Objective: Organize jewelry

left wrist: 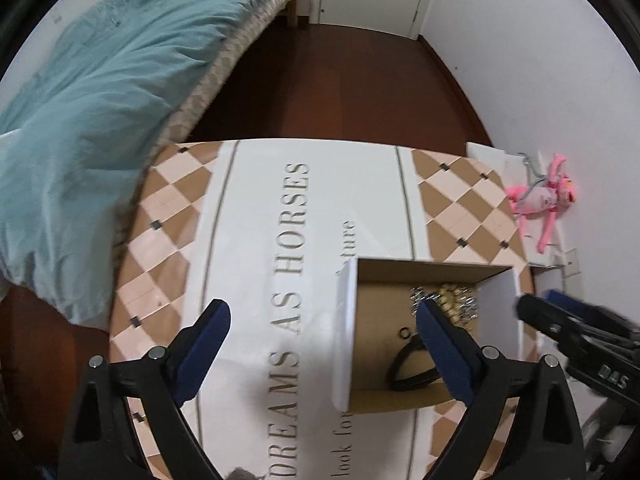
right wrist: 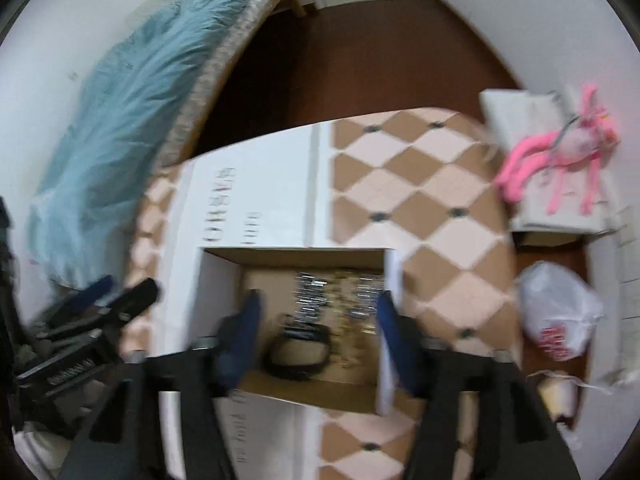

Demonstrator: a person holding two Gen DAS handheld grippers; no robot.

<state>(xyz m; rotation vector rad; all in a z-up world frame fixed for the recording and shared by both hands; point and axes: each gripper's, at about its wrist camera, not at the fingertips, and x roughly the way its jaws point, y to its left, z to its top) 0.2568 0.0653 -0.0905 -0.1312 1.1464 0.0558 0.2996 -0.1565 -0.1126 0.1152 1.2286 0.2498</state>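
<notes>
An open cardboard box (left wrist: 384, 402) (right wrist: 304, 394) sits on the table. Inside lie a gold and silver jewelry pile (left wrist: 454, 300) (right wrist: 340, 300), a black band (left wrist: 408, 372) (right wrist: 298, 350) and a small black ring (left wrist: 405, 333). My left gripper (left wrist: 324, 320) is open and empty, above the table with its right finger over the box. My right gripper (right wrist: 316, 312) is open and empty, its fingers straddling the box from above; it also shows in the left wrist view (left wrist: 560, 312). The left gripper appears at the left of the right wrist view (right wrist: 116, 292). The right wrist view is blurred.
The table (left wrist: 256, 216) (right wrist: 420, 200) has a checkered cloth with printed words. A bed with a teal duvet (left wrist: 100, 112) (right wrist: 132, 120) lies to the left. A pink plush toy (left wrist: 544, 200) (right wrist: 560, 160) lies on a white box at the right. A white plastic bag (right wrist: 556, 312) sits on the floor.
</notes>
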